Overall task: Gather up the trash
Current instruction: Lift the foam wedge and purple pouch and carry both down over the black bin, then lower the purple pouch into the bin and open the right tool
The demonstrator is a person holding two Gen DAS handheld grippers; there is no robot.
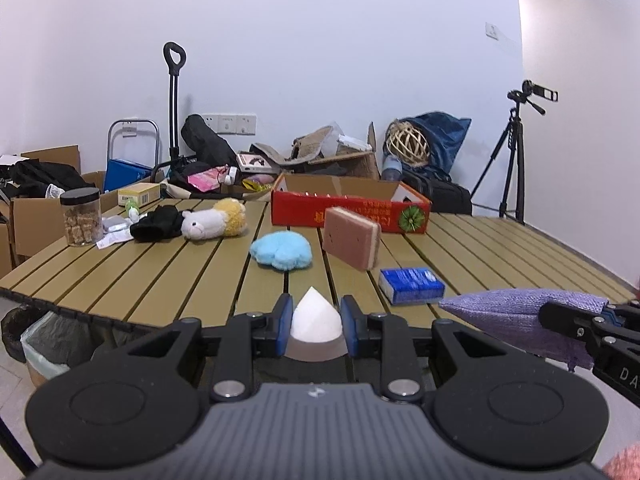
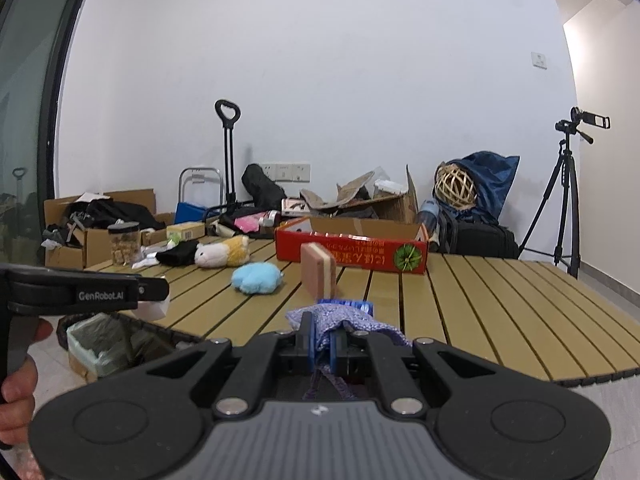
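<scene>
Already both full: left gripper (image 1: 316, 326) pinches light white paper wad (image 1: 316, 316), right gripper (image 2: 323, 344) clamps limp purple cloth (image 2: 340, 320) w/ edge grip, near table's (image 1: 160, 280) front edge

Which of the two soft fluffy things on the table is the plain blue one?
The blue plush pad, lying alone mid-table near the pink sponge. The other, a white and yellow stuffed animal, lies farther back against a black cloth.

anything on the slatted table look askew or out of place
The pink sponge block with a cream layer stands tilted on edge against the red cardboard tray rather than lying flat. The plush sheep toy lies on its side by a black cloth. Nothing looks spilled or damaged.
</scene>
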